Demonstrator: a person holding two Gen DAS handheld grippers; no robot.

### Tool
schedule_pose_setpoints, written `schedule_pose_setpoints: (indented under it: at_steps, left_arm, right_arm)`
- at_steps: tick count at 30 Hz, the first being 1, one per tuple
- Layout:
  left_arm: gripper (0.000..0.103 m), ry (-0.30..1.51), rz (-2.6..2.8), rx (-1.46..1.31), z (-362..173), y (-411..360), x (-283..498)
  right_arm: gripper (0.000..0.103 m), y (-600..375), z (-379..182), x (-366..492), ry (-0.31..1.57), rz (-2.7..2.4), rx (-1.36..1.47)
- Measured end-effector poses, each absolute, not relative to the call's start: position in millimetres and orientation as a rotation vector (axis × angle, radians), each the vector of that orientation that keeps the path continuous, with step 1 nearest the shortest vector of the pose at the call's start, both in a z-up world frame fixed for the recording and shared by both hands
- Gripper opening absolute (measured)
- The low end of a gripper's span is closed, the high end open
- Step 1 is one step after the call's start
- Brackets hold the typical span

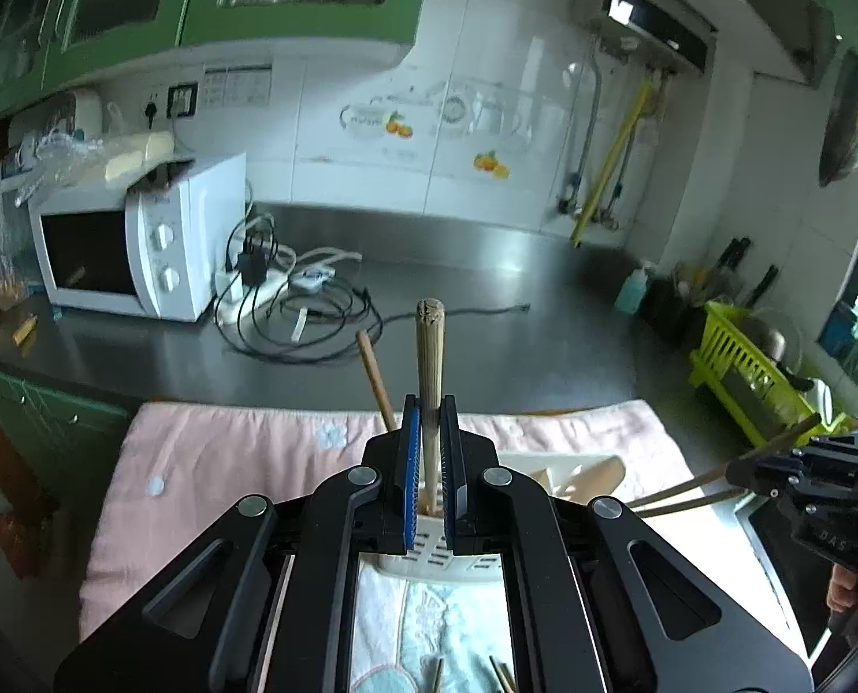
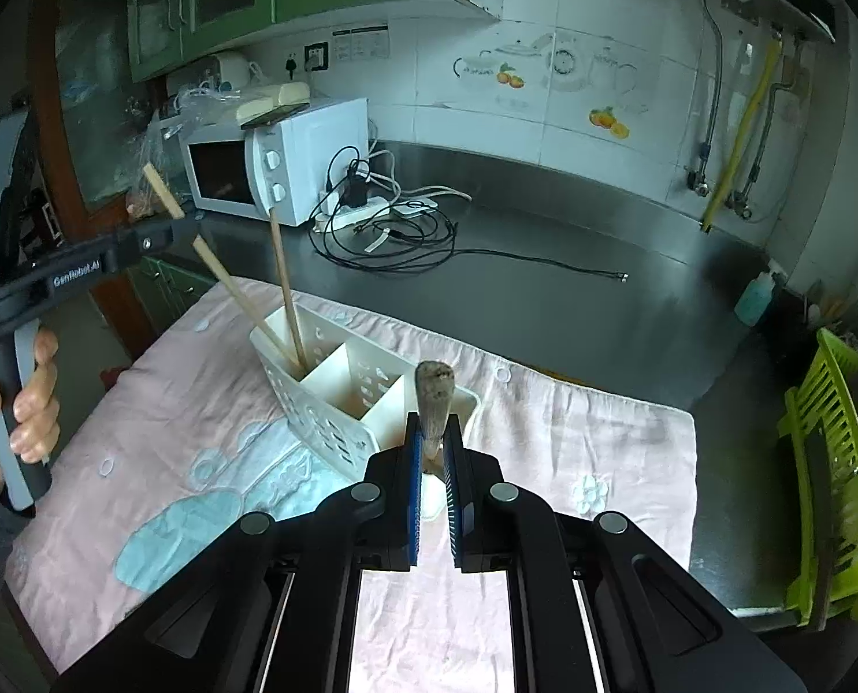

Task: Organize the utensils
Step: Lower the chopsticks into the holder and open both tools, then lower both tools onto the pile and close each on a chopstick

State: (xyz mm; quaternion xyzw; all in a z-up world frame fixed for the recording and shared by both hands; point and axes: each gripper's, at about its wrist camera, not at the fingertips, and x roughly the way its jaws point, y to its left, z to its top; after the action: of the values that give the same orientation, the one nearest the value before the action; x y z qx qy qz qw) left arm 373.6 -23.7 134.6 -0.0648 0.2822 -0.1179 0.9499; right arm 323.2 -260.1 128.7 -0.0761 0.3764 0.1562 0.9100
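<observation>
While the white utensil holder (image 2: 313,404) stands at the centre of the pink towel (image 2: 573,444), both grippers are closed on wooden pieces above it. The left gripper (image 1: 429,421) is clamped narrowly on a chopstick (image 1: 430,369); in the right wrist view that chopstick is seen slanting in from 9 o'clock, with its lower end inside the holder's compartment at 10 o'clock, beside a second chopstick (image 2: 284,283) already leaning there. The right gripper (image 2: 433,439) is pinched almost fully together on sticks (image 2: 435,392) seen end-on; from the left wrist view, at 3 o'clock, two thin ones appear to be held.

The holder looks light, and it could be tipped or dragged across the towel if the slanted chopstick were levered against its wall. The sticks in the right gripper could be caught on the rim or a divider if lowered off line, and then be pushed back through the pads or scissored apart. Since both tools are working over one small holder, a knock between them could be caused by a careless approach. If a stick were released while leaning, it could slide out onto the counter (image 2: 544,265).

On the left gripper's side, "GenRobot.AI" can be read. On the right gripper's body, the letters "DAS" are made out, the rest being hidden. The wall stickers at 12 o'clock and the microwave (image 2: 307,156) carry print too small to be read.
</observation>
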Motion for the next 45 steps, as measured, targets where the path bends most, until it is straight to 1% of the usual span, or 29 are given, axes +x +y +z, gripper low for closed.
schedule_pose_setpoints:
  at_steps: [2,4,5,6,9,10,12,15,16,18,19,21,23,25,27,29,31,35,42,45]
  left_arm:
    - [0.005,0.594,-0.244,-0.143,130,-22,378]
    - [0.005,0.611,-0.247,-0.152,127,-22,380]
    - [0.005,0.613,-0.241,-0.147,127,-22,380]
    - [0.005,0.615,-0.242,-0.147,126,-22,380]
    - [0.007,0.613,-0.230,-0.152,128,-21,376]
    - [0.008,0.610,-0.233,-0.156,129,-20,374]
    - [0.008,0.601,-0.232,-0.161,133,-19,367]
    - [0.009,0.591,-0.233,-0.165,138,-16,352]
    - [0.012,0.585,-0.230,-0.165,139,-15,345]
    - [0.021,0.573,-0.231,-0.163,140,-12,328]
    - [0.030,0.566,-0.225,-0.160,140,-11,320]
    - [0.034,0.554,-0.214,-0.131,136,-8,296]
    - [0.050,0.559,-0.202,-0.116,128,-4,278]
    - [0.058,0.563,-0.191,-0.112,118,0,257]
    - [0.062,0.571,-0.175,-0.104,106,5,239]
    - [0.068,0.589,-0.155,-0.100,91,10,222]
    - [0.071,0.606,-0.145,-0.092,77,16,205]
    - [0.081,0.624,-0.134,-0.071,47,21,172]
    - [0.082,0.733,-0.186,-0.072,-7,22,136]
    - [0.081,0.773,-0.203,-0.035,-26,18,128]
  right_arm:
    - [0.009,-259,127,328,0.777,0.320,-0.156]
    - [0.017,-259,127,328,0.764,0.309,-0.156]
    - [0.019,-258,128,329,0.759,0.309,-0.158]
    - [0.025,-258,130,327,0.750,0.308,-0.157]
    - [0.029,-260,137,321,0.723,0.301,-0.155]
    - [0.036,-262,141,316,0.711,0.299,-0.150]
    - [0.040,-265,147,306,0.688,0.296,-0.141]
    - [0.042,-267,152,281,0.659,0.305,-0.141]
    - [0.042,-267,152,271,0.653,0.313,-0.140]
    - [0.042,-265,149,254,0.650,0.324,-0.142]
    - [0.042,-265,146,244,0.648,0.330,-0.143]
    - [0.043,-262,134,222,0.655,0.343,-0.146]
    - [0.043,-261,116,202,0.680,0.364,-0.137]
    - [0.043,-259,94,179,0.702,0.374,-0.138]
    - [0.043,-254,74,159,0.717,0.378,-0.145]
    - [0.043,-252,56,144,0.738,0.379,-0.147]
    - [0.043,-249,38,130,0.757,0.382,-0.148]
    - [0.043,-244,5,105,0.799,0.388,-0.153]
    - [0.043,-236,-28,75,0.819,0.352,-0.200]
    - [0.041,-239,-38,69,0.841,0.362,-0.175]
